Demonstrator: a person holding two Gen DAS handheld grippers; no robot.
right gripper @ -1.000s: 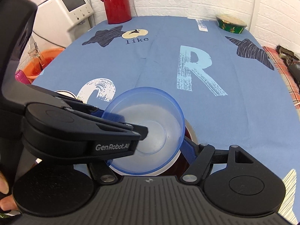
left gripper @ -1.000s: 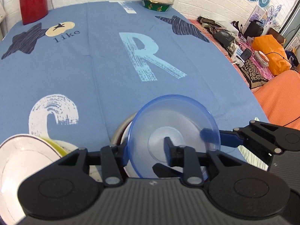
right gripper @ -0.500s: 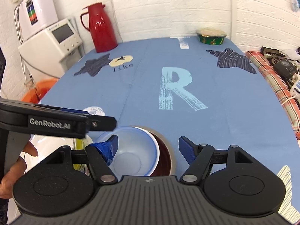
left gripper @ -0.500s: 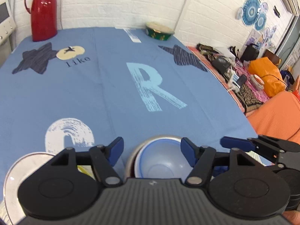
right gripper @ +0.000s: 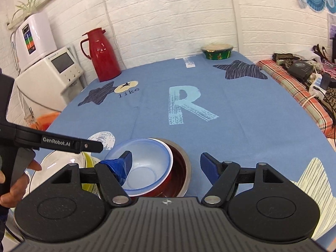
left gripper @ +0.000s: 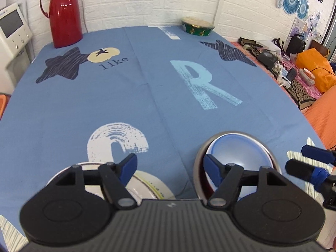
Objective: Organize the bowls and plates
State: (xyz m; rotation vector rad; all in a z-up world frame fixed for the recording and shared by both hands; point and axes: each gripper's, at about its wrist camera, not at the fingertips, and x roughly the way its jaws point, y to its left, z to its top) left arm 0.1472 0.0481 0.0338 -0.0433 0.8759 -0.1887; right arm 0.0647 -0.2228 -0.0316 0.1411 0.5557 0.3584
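Note:
A translucent blue bowl (left gripper: 237, 153) (right gripper: 151, 157) sits nested in a red bowl (right gripper: 178, 168), which sits inside a steel bowl (left gripper: 197, 168) (right gripper: 187, 166) at the near edge of the blue tablecloth. To its left lies a stack of white plates (left gripper: 151, 187) (right gripper: 54, 163) with a yellow-green bowl (right gripper: 88, 159) on it. My left gripper (left gripper: 170, 167) (right gripper: 98, 147) is open, hovering between the plates and the bowls. My right gripper (right gripper: 166, 164) (left gripper: 296, 156) is open above the nested bowls, holding nothing.
A red thermos (left gripper: 63, 14) and a green bowl (left gripper: 197, 27) stand at the table's far edge. A white appliance (right gripper: 52, 71) stands off the left side. A cluttered bench with an orange bag (left gripper: 315, 69) runs along the right. A hand (right gripper: 12, 184) grips the left tool.
The blue bowl, held tilted by both grippers a second ago, now rests in the red bowl. Both grippers opened and drew back; the left one shifted left.

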